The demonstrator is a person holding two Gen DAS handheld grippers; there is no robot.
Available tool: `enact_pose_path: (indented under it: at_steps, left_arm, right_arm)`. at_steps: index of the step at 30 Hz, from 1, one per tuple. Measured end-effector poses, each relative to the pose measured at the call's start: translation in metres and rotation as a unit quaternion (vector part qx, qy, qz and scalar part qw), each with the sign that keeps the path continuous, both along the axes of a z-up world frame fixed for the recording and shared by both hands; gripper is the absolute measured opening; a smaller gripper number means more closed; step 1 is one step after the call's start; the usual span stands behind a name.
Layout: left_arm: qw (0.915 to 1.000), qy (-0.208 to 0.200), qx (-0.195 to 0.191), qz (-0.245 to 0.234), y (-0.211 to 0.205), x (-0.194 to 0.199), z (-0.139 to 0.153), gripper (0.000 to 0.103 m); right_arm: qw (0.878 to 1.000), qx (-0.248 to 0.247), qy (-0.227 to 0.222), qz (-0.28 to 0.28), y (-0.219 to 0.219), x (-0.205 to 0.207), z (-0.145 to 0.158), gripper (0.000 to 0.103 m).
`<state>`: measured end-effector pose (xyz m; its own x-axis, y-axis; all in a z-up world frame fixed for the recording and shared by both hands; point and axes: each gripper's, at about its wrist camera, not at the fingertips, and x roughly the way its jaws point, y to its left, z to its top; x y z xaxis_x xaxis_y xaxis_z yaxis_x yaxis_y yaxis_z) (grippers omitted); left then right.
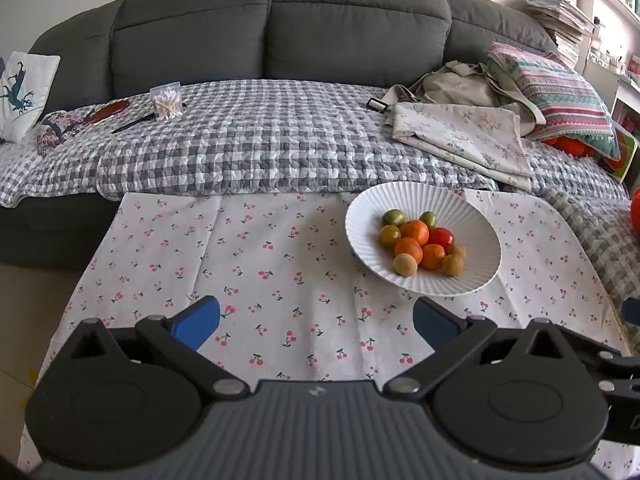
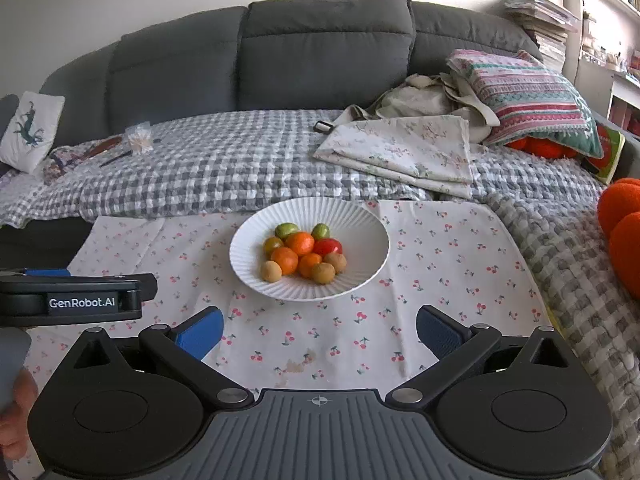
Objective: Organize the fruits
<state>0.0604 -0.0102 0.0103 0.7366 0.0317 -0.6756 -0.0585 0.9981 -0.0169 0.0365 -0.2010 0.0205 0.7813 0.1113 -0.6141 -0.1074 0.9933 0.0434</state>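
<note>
Left gripper (image 1: 316, 320): your jaws wide apart, empty
Right gripper (image 2: 320, 330): likewise
Fruits (image 2: 304, 256): piled in white bowl (image 2: 372, 264)

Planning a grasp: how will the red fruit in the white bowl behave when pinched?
The red fruit looks glossy and round, so it may slip between the pads. It leans against the piled oranges, so lifting it could set its neighbours rolling inside the white bowl.

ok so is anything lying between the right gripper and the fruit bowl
Nothing but the cherry-print cloth. In the right wrist view it runs bare from the open right gripper up to the white bowl of fruit.
</note>
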Motion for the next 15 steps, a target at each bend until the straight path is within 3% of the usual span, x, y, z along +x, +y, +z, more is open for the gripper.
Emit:
enact_pose_path:
  at_steps: [15]
  left_arm:
    - [0.9999, 0.003, -0.010, -0.010, -0.0014, -0.0007, -0.0012, 0.102]
  right_arm:
    - [1.000, -0.005, 0.003, -0.003, 0.0005, 0.0007, -0.0023, 0.103]
